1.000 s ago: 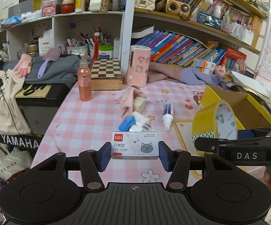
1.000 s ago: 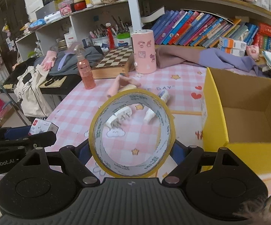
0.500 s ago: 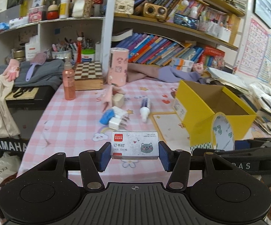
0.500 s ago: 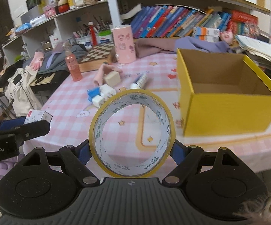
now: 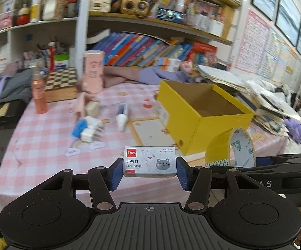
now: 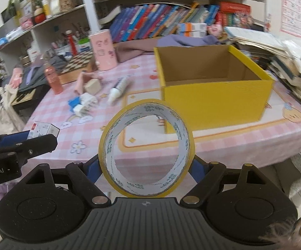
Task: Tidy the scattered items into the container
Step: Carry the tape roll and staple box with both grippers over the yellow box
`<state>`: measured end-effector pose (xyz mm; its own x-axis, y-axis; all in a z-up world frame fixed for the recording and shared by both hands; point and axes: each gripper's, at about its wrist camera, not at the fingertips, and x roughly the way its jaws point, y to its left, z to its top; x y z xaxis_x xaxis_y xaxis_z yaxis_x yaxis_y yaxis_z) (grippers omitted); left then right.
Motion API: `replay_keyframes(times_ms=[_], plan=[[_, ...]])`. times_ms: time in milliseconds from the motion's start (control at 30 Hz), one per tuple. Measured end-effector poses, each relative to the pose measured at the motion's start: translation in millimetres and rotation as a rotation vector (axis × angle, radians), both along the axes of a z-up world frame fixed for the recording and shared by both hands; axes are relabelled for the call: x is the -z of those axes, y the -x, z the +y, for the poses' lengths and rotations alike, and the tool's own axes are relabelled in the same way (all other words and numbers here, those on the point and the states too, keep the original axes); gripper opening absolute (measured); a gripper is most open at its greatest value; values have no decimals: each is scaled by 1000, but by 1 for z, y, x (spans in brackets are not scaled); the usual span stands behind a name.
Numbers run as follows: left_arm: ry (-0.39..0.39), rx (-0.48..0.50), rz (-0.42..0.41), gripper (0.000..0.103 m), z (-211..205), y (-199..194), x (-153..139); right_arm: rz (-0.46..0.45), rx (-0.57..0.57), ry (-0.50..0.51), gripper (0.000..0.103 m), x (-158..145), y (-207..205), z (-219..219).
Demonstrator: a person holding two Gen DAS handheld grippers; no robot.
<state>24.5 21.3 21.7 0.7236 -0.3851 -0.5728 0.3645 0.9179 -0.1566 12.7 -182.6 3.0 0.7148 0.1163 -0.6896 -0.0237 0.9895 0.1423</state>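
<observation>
Both grippers have pulled back from the tabletop since a second ago, and the yellow box (image 6: 212, 87) now sits farther ahead with its open top in full view, where earlier only a corner showed. The left gripper (image 5: 149, 173) is closed on the staple box (image 5: 149, 161), its blue pads pressing the two short ends, the carton held level and clear of the table. The right gripper (image 6: 147, 162) is clamped across the tape roll (image 6: 146, 149), which stands on edge with its hole facing the camera.

Nothing appears to be in the yellow box so far. A blue-and-white plug (image 6: 81, 104), a glue tube (image 6: 118, 89) and a small wooden block (image 6: 92, 86) lie on the pink checked cloth (image 5: 46, 129) to its left.

Risks from here: the roll is pinched only at two points on its rim, so a quick swing could twist it loose. Both tools hang close together, so heading for the box at once could knock them. Releasing short of the near wall would drop either item onto the cloth or off the table edge
</observation>
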Motion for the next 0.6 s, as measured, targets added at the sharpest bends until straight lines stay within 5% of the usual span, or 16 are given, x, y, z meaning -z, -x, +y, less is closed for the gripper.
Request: replay_keyframes(times_ms=[600], plan=[[-4, 181, -19, 52, -56, -13, -3, 12, 175, -3, 82, -1, 16, -51]])
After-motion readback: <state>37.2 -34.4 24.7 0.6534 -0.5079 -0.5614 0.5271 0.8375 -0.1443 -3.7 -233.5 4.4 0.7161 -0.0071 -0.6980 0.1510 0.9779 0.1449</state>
